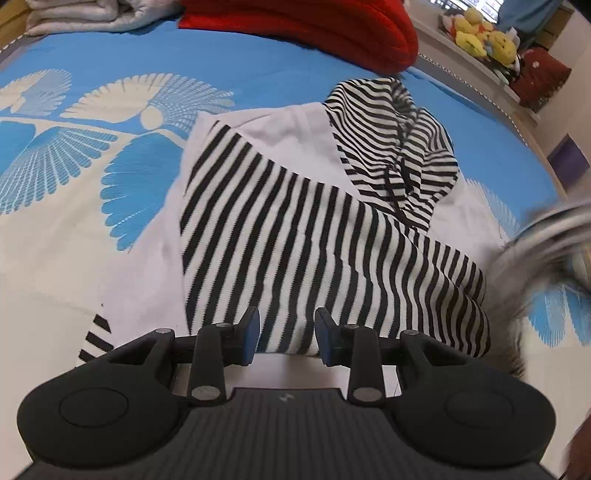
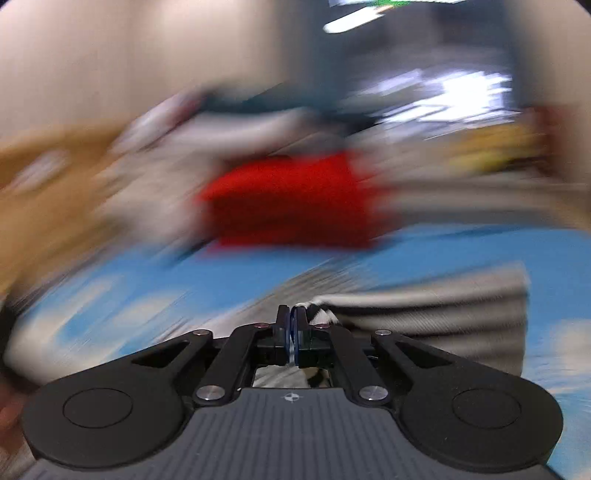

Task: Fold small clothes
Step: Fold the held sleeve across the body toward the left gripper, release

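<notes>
A small white hoodie with black-and-white striped sleeves and hood (image 1: 295, 229) lies on the blue patterned bedsheet (image 1: 258, 74). One striped sleeve is folded across its white body. My left gripper (image 1: 286, 338) is open and empty, just above the hoodie's near edge. My right gripper (image 2: 293, 328) is shut on a striped part of the hoodie (image 2: 424, 314), which stretches off to the right. The right wrist view is heavily motion-blurred. A blurred striped piece of cloth (image 1: 546, 236) shows at the right edge of the left wrist view.
A red folded garment (image 1: 306, 26) and a grey-white folded blanket (image 1: 92, 14) lie at the far side of the bed. Yellow plush toys (image 1: 484, 37) sit on a shelf at the back right. The red garment also shows blurred in the right wrist view (image 2: 291, 203).
</notes>
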A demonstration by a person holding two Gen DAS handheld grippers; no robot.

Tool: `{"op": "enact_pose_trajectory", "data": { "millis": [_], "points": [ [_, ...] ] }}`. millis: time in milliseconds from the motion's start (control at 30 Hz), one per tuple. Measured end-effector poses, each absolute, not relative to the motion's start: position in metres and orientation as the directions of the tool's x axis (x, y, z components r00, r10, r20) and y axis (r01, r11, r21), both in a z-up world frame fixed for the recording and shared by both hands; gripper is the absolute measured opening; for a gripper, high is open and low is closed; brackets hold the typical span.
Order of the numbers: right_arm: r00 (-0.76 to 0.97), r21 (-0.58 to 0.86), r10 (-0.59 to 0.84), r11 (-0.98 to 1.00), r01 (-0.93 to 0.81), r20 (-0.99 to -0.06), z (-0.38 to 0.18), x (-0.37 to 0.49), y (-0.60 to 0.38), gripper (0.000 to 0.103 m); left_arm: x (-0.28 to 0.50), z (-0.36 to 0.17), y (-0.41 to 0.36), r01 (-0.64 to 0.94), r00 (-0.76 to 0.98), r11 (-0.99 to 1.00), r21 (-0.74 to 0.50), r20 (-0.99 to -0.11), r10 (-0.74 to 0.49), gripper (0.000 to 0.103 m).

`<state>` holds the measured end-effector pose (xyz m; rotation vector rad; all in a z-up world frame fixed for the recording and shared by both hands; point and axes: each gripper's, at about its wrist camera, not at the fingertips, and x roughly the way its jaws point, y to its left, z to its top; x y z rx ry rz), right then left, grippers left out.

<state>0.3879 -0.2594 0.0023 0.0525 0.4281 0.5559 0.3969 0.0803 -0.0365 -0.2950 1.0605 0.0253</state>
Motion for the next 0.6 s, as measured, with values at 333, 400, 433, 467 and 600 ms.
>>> {"op": "enact_pose_trajectory", "data": {
  "millis": [333, 400, 433, 467, 600],
  "points": [
    [0.628, 0.377, 0.410, 0.906, -0.195, -0.661, -0.045, 0.412, -0.261, 0.041, 0.399, -0.037, 0.084, -0.181, 0.492, 0.943, -0.279, -0.856, -0.159, 0.036],
    [0.627, 0.346, 0.294, 0.937, -0.041, -0.721, -0.049, 0.418, -0.276, 0.042, 0.401, -0.038, 0.076, -0.161, 0.494, 0.942, -0.295, -0.850, -0.182, 0.036],
    [0.620, 0.340, 0.240, 0.939, 0.046, -0.747, -0.054, 0.419, -0.288, 0.043, 0.402, -0.038, 0.071, -0.146, 0.497, 0.942, -0.303, -0.846, -0.195, 0.036],
    [0.616, 0.368, 0.236, 0.925, 0.095, -0.751, -0.059, 0.421, -0.297, 0.043, 0.403, -0.037, 0.064, -0.123, 0.503, 0.942, -0.313, -0.838, -0.213, 0.036],
    [0.536, 0.564, 0.371, 0.787, 0.252, -0.758, -0.087, 0.422, -0.315, 0.043, 0.405, -0.035, 0.035, -0.015, 0.524, 0.942, -0.336, -0.805, -0.279, 0.036]
  ]
}}
